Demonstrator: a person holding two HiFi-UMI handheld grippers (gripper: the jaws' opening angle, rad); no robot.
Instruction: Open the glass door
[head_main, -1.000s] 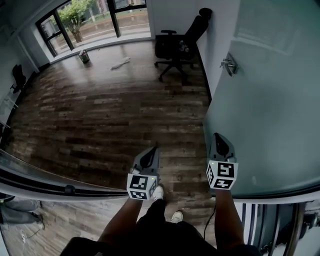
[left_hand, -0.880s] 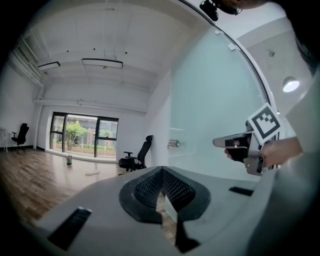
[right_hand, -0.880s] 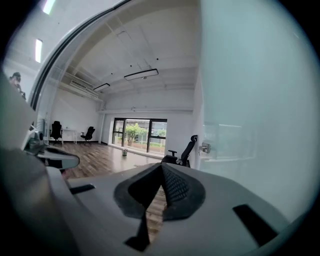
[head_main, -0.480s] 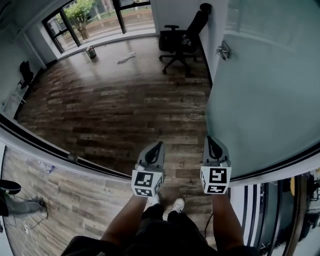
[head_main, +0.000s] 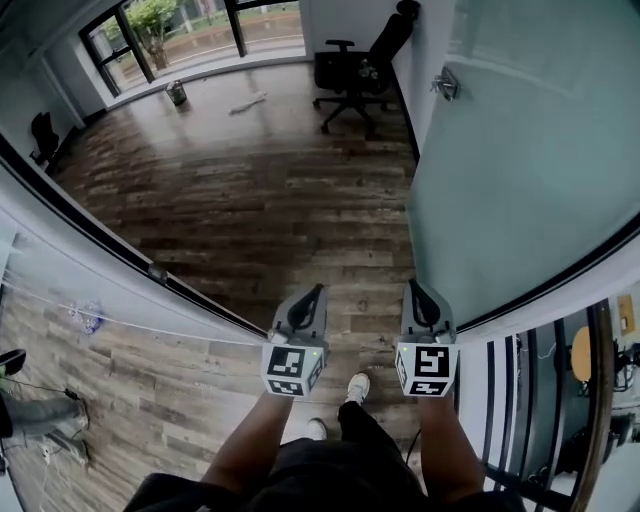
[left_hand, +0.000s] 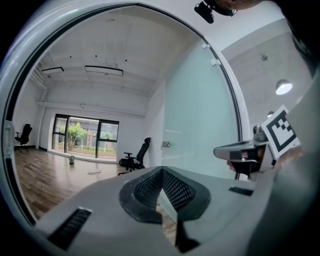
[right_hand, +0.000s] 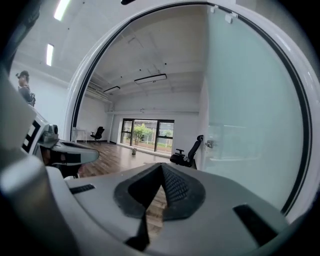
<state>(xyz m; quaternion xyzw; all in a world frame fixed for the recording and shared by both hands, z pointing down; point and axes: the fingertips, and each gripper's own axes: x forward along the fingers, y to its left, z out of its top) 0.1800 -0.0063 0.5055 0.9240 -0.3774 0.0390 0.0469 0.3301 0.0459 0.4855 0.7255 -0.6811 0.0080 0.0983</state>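
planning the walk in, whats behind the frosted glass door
Nothing shows through it: the glass door is frosted, so whatever lies behind the panel is covered. Only the black office chair shows past its far edge.

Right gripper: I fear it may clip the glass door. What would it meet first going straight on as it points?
Probably nothing near: the right gripper points past the glass door, which stands to its right, over wood floor. The far office chair comes first, though depth is unclear.
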